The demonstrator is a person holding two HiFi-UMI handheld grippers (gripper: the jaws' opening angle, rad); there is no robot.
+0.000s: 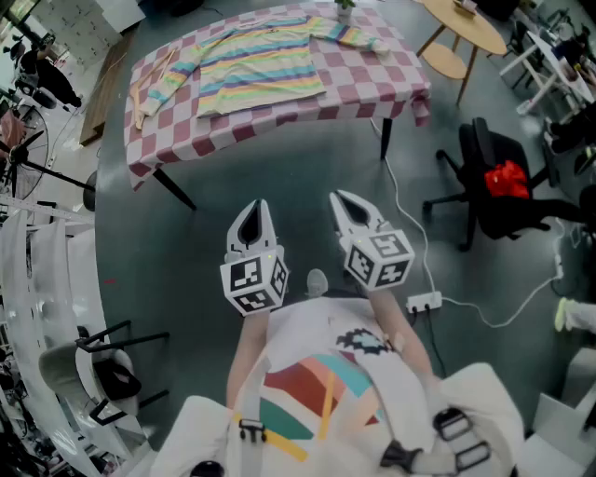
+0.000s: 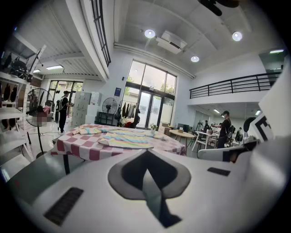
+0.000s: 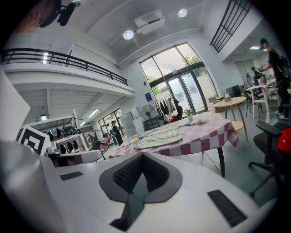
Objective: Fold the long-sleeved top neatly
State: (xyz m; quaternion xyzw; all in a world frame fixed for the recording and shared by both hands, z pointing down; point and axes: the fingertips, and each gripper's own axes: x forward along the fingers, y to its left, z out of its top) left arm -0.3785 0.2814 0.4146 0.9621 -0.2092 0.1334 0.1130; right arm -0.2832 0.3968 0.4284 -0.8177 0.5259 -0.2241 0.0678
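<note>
A long-sleeved top in pastel rainbow stripes lies spread flat on a table with a pink-and-white checked cloth, sleeves out to both sides. The top also shows in the left gripper view and the right gripper view, well ahead of the jaws. My left gripper and right gripper hang side by side over the grey floor, short of the table's near edge. Both are shut with nothing between their jaws.
A black office chair with a red thing on it stands at the right. A white power strip and its cable lie on the floor near my right gripper. Round wooden tables stand behind; white racks line the left.
</note>
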